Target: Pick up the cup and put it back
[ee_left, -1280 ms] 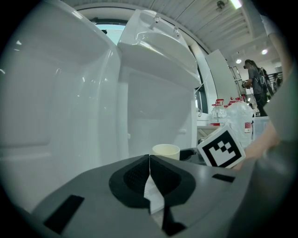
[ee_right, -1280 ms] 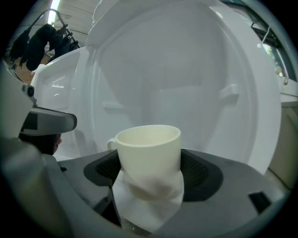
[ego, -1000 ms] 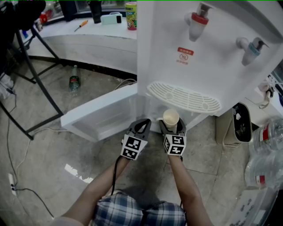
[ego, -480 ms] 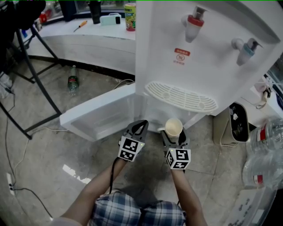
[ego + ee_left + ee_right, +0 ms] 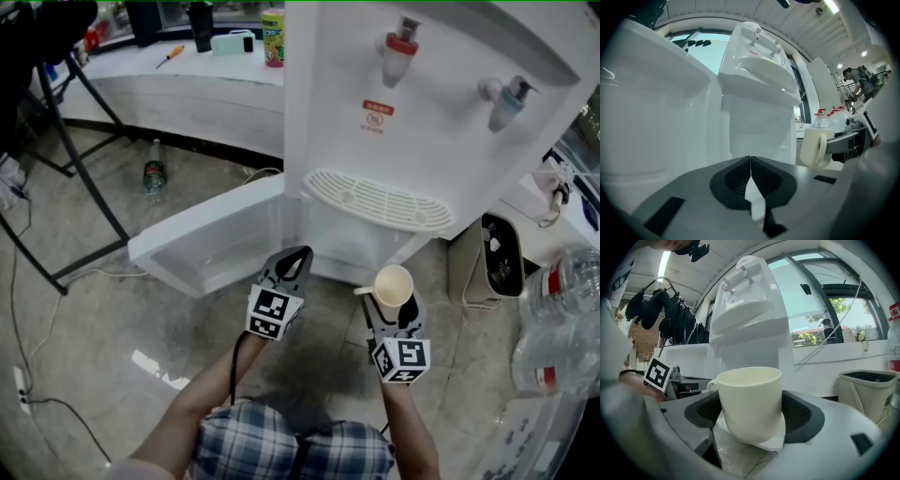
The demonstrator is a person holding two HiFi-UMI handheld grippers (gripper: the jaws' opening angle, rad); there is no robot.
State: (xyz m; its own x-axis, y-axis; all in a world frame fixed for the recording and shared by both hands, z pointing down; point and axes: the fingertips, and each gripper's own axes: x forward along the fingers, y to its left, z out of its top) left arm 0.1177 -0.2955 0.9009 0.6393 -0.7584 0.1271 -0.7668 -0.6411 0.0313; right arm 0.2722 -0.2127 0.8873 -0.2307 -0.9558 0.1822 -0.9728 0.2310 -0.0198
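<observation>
Head view: a tall white plastic water dispenser [image 5: 431, 112] looms over a person working two grippers above a grey polished stone floor [image 5: 112, 309]. The right gripper [image 5: 394, 302] clamps a cream, glossy ceramic cup [image 5: 393, 284] low on its wall, in the air in front of the dispenser's open white cabinet door [image 5: 211, 248]. The left gripper [image 5: 300, 255] is clenched on nothing, apart to its left.

Likely hazards: the hard floor would probably shatter a dropped cup. The handle, jutting left, could catch a cabinet edge during the return. The slick wall, sitting slightly tilted, may slide between the pads [image 5: 799, 413].

The dispenser is smooth and boxy, with a slotted oval drip grille [image 5: 380, 200]. The cup is round, tapering and thin-rimmed. The pads are dark and ribbed, and look like rubber.
</observation>
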